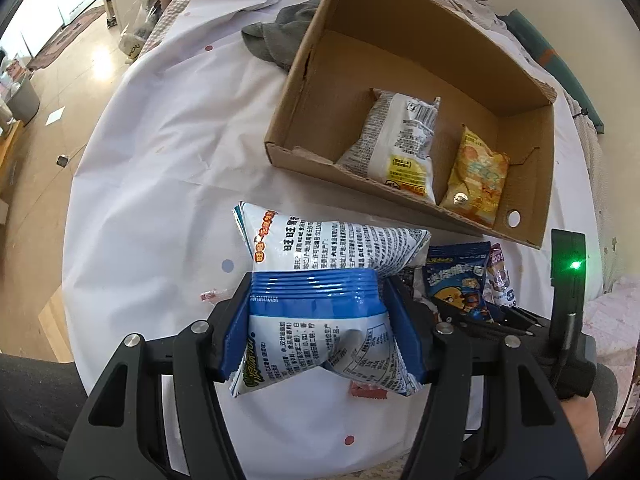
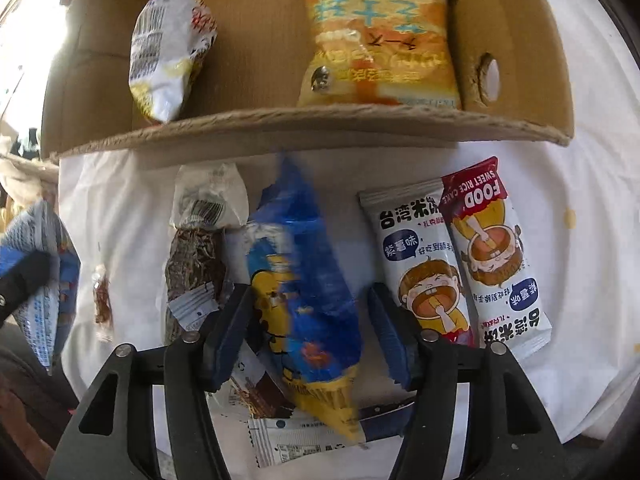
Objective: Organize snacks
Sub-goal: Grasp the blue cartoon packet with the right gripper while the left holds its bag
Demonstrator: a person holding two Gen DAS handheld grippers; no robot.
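My left gripper (image 1: pixel 316 292) is shut on a blue-and-white snack bag (image 1: pixel 316 332); both blue pads pinch its sides above the white cloth. A second white-and-blue bag (image 1: pixel 340 244) lies just beyond it. The open cardboard box (image 1: pixel 280 148) holds a white bag (image 1: pixel 396 144) and a yellow bag (image 1: pixel 476 176). In the right wrist view a dark blue packet with a yellow cartoon (image 2: pixel 304 280) stands tilted and blurred between the jaws of my right gripper (image 2: pixel 308 296). Its left pad touches the packet, while a gap shows at the right pad.
Two rice-cake bars (image 2: pixel 416 264) (image 2: pixel 496 256) lie right of the right gripper, and a brown snack pack (image 2: pixel 196 264) lies left of it. The box's near wall (image 2: pixel 320 124) rises just ahead. A grey cloth (image 1: pixel 280 36) lies beside the box. The floor drops away at left.
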